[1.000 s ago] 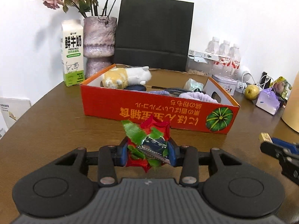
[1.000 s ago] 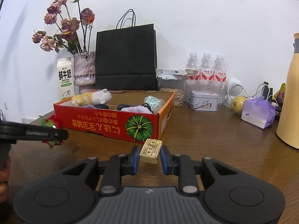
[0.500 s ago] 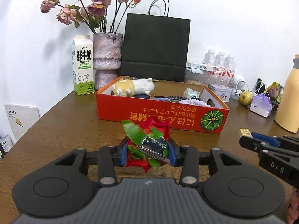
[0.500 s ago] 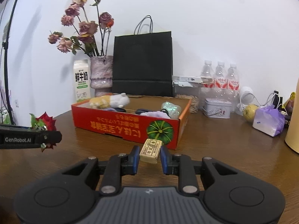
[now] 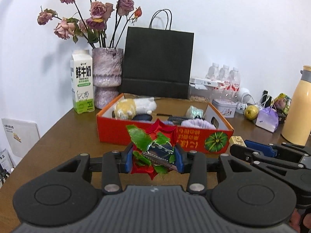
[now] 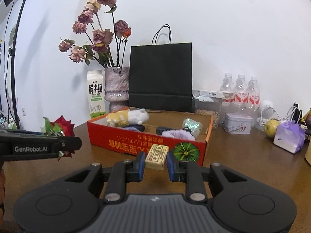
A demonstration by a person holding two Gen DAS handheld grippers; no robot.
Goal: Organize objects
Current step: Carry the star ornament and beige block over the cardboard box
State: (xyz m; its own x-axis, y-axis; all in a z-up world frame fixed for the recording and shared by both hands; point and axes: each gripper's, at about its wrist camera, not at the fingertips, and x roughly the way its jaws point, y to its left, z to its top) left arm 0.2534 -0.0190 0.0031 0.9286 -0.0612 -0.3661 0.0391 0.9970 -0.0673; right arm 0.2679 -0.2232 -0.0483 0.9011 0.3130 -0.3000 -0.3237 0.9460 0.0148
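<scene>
My left gripper (image 5: 154,159) is shut on a red fabric flower brooch (image 5: 155,151) with green leaves and a metal pin back, held above the brown table. My right gripper (image 6: 155,164) is shut on a small tan wrapped block (image 6: 156,156) with printed characters. Ahead of both stands an orange cardboard box (image 5: 194,139) with a pumpkin print; it holds a yellow-and-white plush toy (image 5: 134,106), a lilac scrunchie (image 5: 196,123) and other small items. The right gripper (image 5: 241,145) shows at the right of the left wrist view, the left gripper (image 6: 66,145) at the left of the right wrist view.
Behind the box stand a milk carton (image 5: 82,81), a vase of dried roses (image 5: 107,77) and a black paper bag (image 5: 157,64). Water bottles (image 5: 223,79), a tin (image 5: 224,105), a pear (image 5: 251,112), a purple pouch (image 5: 267,117) and a yellow flask (image 5: 299,104) crowd the right.
Both grippers rose and drew back from the box, each still holding its item; the box looks smaller and more of the flowers and wall shows.
</scene>
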